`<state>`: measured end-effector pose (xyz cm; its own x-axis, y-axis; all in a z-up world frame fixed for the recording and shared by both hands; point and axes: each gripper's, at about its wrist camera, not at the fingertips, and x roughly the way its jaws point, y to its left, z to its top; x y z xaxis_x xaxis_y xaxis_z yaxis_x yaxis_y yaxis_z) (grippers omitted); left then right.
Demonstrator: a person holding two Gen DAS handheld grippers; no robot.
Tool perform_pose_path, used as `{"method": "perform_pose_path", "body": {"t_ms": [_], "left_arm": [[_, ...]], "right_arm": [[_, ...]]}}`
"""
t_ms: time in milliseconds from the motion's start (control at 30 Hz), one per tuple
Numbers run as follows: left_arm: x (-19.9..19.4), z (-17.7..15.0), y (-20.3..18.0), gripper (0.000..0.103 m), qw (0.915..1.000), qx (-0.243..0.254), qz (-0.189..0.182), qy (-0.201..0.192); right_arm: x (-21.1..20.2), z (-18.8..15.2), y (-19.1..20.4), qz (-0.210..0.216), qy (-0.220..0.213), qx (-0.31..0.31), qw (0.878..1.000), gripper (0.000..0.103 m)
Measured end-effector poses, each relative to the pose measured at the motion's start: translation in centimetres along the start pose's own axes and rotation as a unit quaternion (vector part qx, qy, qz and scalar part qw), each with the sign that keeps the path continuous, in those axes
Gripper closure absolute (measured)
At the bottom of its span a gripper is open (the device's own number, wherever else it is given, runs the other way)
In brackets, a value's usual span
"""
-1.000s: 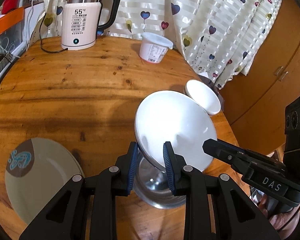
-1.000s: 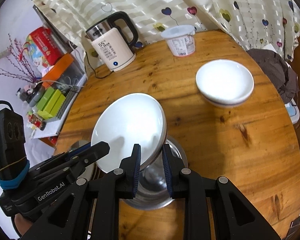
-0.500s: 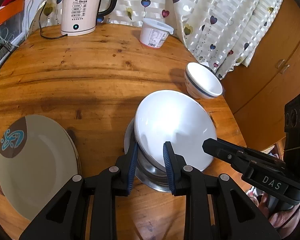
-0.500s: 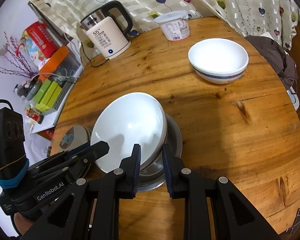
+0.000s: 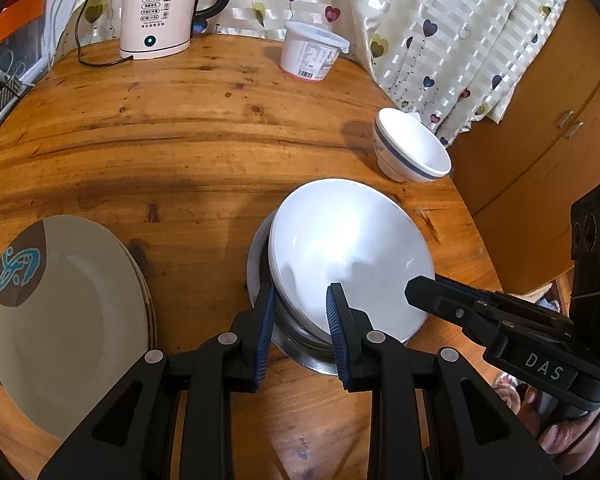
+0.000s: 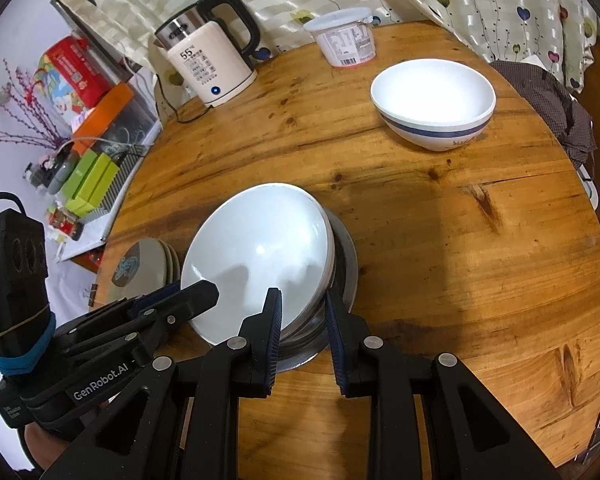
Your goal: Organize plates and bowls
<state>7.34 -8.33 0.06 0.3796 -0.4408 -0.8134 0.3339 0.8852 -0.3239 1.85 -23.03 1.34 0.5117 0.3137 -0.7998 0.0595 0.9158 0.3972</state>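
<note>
So both tools are on the same white bowl [image 5: 348,256] right now, one on each side of its near rim, which makes sense since it's wide and slippery and a single pinch would let it tip. The left tool [image 5: 300,312] has its blue pads straddling the rim on its side, and the right tool [image 6: 300,320] does the same from the other side, though the jaws look a bit wider than the rim, so I honestly can't tell if either is clamped or just loosely around it. The bowl sits tilted inside the steel bowl [image 6: 340,256] on the wooden worktop [image 5: 180,140], not quite nested flat, so I'd guess they're stacking it there. The stack of beige plates [image 5: 68,312] is off to the left, apart from the bowls, so plates get their own pile. The blue-striped bowl [image 6: 434,104] sits well apart near the far edge, probably next for the stack.
</note>
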Motion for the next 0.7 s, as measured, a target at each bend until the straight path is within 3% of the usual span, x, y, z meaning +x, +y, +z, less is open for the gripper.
{"method": "perform_pose_path", "body": {"t_ms": [700], "left_arm": [[0.31, -0.08, -0.29, 0.076, 0.9998, 0.013, 0.014, -0.009]], "right_arm": [[0.67, 0.04, -0.18, -0.002, 0.003, -0.007, 1.0, 0.08]]}}
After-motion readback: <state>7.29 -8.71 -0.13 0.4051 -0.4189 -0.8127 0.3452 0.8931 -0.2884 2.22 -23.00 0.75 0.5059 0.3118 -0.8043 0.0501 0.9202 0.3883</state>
